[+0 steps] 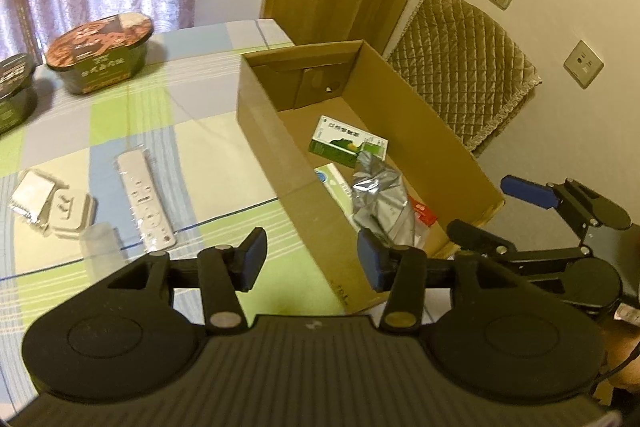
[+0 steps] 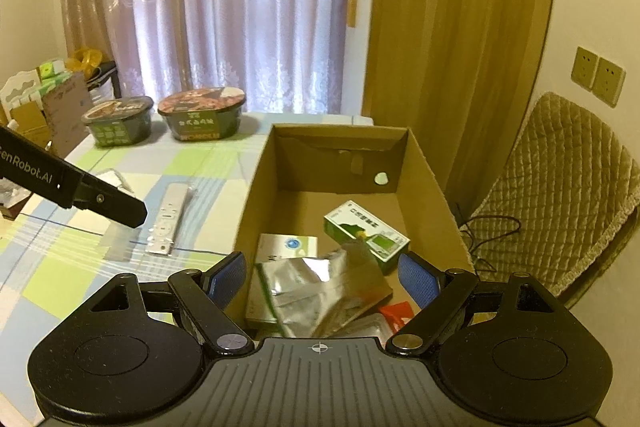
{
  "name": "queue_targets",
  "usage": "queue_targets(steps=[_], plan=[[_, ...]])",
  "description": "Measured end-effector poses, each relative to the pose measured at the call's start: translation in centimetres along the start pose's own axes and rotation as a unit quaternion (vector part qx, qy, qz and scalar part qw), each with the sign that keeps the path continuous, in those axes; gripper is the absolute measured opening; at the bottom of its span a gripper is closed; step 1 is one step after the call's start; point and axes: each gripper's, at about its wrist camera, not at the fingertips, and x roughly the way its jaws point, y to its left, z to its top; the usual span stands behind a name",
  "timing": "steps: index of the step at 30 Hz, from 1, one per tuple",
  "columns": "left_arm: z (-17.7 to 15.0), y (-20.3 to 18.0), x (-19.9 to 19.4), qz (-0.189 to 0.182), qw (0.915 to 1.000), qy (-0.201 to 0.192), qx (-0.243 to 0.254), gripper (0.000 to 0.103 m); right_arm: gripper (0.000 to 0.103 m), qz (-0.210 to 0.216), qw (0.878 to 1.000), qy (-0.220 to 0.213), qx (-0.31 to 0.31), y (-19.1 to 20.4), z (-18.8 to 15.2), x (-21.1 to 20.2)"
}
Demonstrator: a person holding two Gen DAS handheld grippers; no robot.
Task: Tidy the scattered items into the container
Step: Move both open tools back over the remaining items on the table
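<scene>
Two grippers are empty, jaws spread wide: the right gripper [image 2: 322,277] hangs over the near end of the cardboard box [image 1: 272,131], the left gripper [image 1: 312,259] beside its near corner. Inside the box lie a green carton [image 2: 366,233] and a silver pouch [image 2: 316,291]. Left of the box, the white remote [image 1: 144,199], adapter [image 1: 74,215] and two noodle bowls [image 2: 200,119] await collection. Judged step: between placements. Next move: carry the left gripper to the remote and close across its narrow width.

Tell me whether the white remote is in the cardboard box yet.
Not yet. The white remote lies flat on the checked tablecloth, left of the cardboard box, apart from it.
</scene>
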Motion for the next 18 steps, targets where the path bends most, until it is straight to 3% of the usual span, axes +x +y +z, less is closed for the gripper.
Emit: queue_targets(steps=[4,18], plan=[[-1.3,1.4,-1.4,0.007,0.9999,-0.004,-0.013,0.053,0.088,0.007,1.0,-0.004,-0.009,1.6,0.3,-0.6],[-7.6,7.5,-7.6,0.057,0.9961,-0.025,-0.062,0.09,0.088,0.051,0.998,-0.004,-0.04,8.5,0.3,-1.4]])
